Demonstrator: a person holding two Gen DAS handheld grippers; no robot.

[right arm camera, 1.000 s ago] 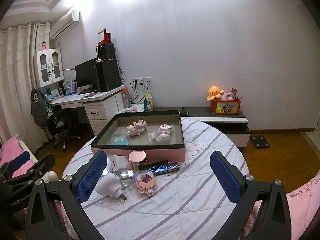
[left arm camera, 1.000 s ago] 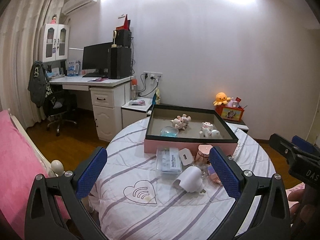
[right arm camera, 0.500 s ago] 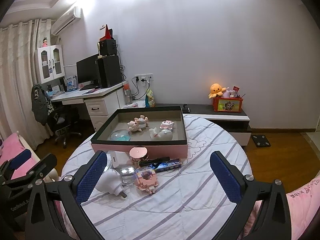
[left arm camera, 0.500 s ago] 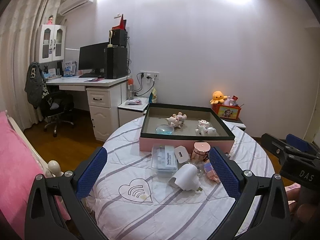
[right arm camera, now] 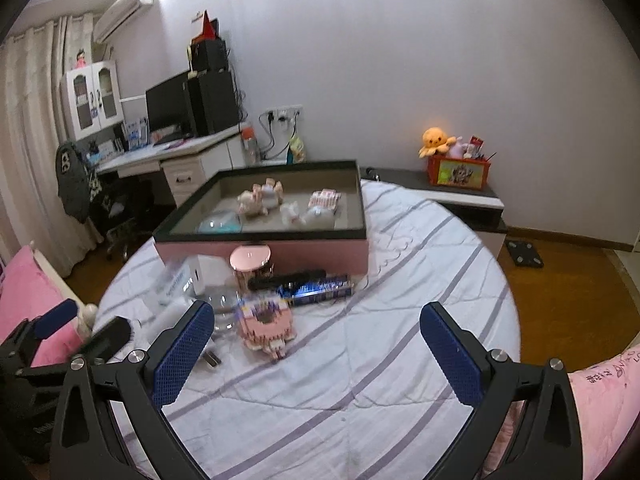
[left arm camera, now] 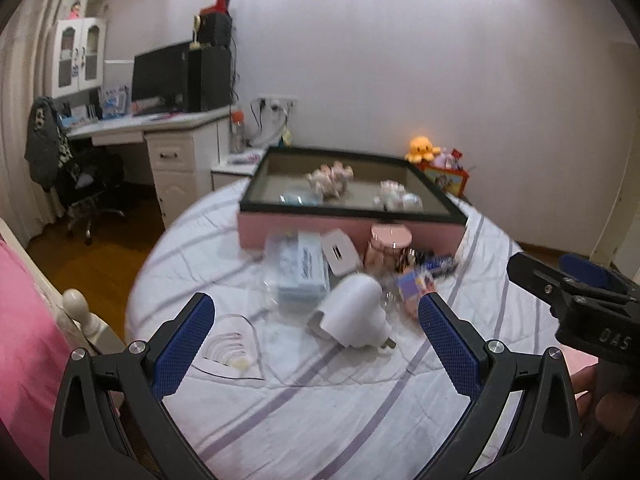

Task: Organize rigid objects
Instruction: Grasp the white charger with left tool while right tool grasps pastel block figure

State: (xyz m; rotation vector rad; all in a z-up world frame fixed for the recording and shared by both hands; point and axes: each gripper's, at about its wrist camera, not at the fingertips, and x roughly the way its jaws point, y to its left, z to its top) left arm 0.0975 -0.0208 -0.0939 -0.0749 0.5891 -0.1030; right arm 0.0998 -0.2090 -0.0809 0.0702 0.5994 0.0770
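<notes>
1. Ahead of both claws, on the striped cloth of the round bench (right arm camera: 400,320), lies a loose cluster of rigid objects yet to be sorted: a white plug adapter (left arm camera: 354,316), a small white charger (left arm camera: 340,251), a clear box with a blue label (left arm camera: 298,270), a rose-gold jar (right arm camera: 250,262), a pink block model (right arm camera: 266,326), and a dark blue tube (right arm camera: 316,286) with a black bar just behind it.
2. Behind the cluster, touching or just beside the jar, stands the pink box (right arm camera: 320,252) with a black rim; it is the likely destination.
3. Inside the box rest a few items already: pale figurines (right arm camera: 260,198), another pink-and-white piece (right arm camera: 326,200), and a clear bluish dome (right arm camera: 220,224).
4. Left claw (left arm camera: 316,348): jaws wide apart, holding nothing, hovering nearest the plug adapter.
5. Right claw (right arm camera: 316,350): jaws wide apart, empty, hovering above bare cloth to the right of the block model.
6. Progress, as judged: a few objects are boxed and at least six remain outside, so the task appears under halfway done.
7. Periphery: a desk (right arm camera: 180,152) with a monitor, and a low shelf (right arm camera: 460,196) carrying a toy bin.
</notes>
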